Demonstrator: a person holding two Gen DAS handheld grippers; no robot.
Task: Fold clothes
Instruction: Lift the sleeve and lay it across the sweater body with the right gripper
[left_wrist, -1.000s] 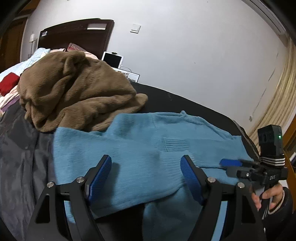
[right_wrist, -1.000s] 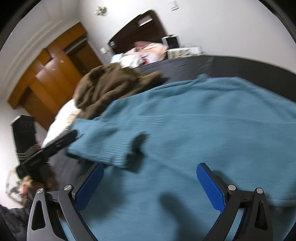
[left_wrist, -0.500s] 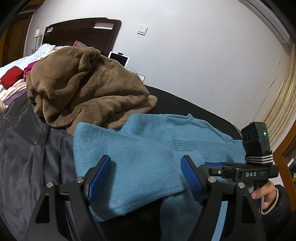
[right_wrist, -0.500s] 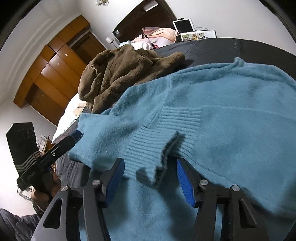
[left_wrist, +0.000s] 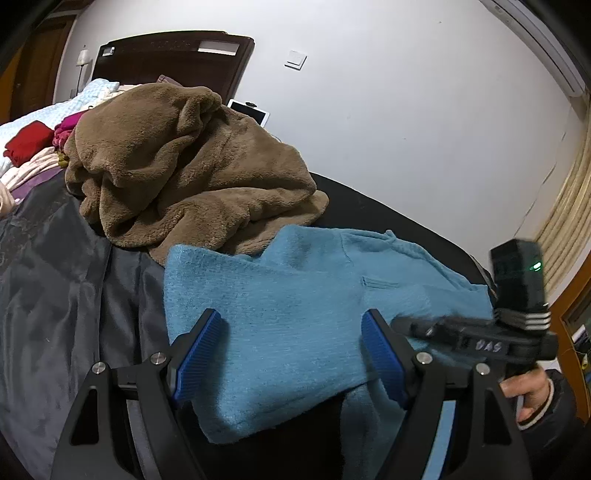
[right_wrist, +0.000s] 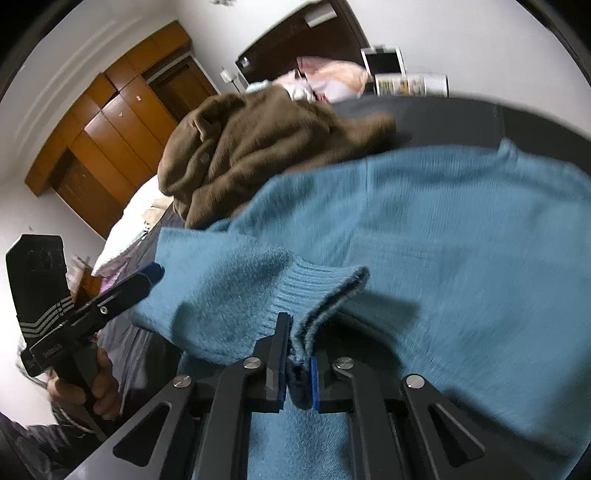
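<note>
A blue knit sweater (left_wrist: 321, 280) lies spread on the dark bed, with one sleeve folded back across its body. My left gripper (left_wrist: 291, 332) is open. The folded sleeve lies flat between its blue pads (left_wrist: 199, 343) and is not pinched. In the right wrist view my right gripper (right_wrist: 297, 332) is shut on the sleeve's ribbed cuff (right_wrist: 321, 291), which bunches up between the pads. The right gripper (left_wrist: 406, 325) shows blurred at the right of the left wrist view, in a person's hand (left_wrist: 524, 387). The left gripper (right_wrist: 147, 275) sits at the sleeve's far left edge.
A heap of brown fleece (left_wrist: 184, 166) lies just behind the sweater. More clothes, red and pink (left_wrist: 33, 144), pile up near the dark headboard (left_wrist: 173, 55). A grey quilt (left_wrist: 55, 295) covers the bed on the left. A tablet (left_wrist: 251, 112) leans on the wall. Wooden wardrobes (right_wrist: 107, 125) stand beyond.
The right gripper's jaws closed from wide open onto the ribbed cuff. The sleeve's folded edge shifted right in the left wrist view, and the right gripper came in closer.
</note>
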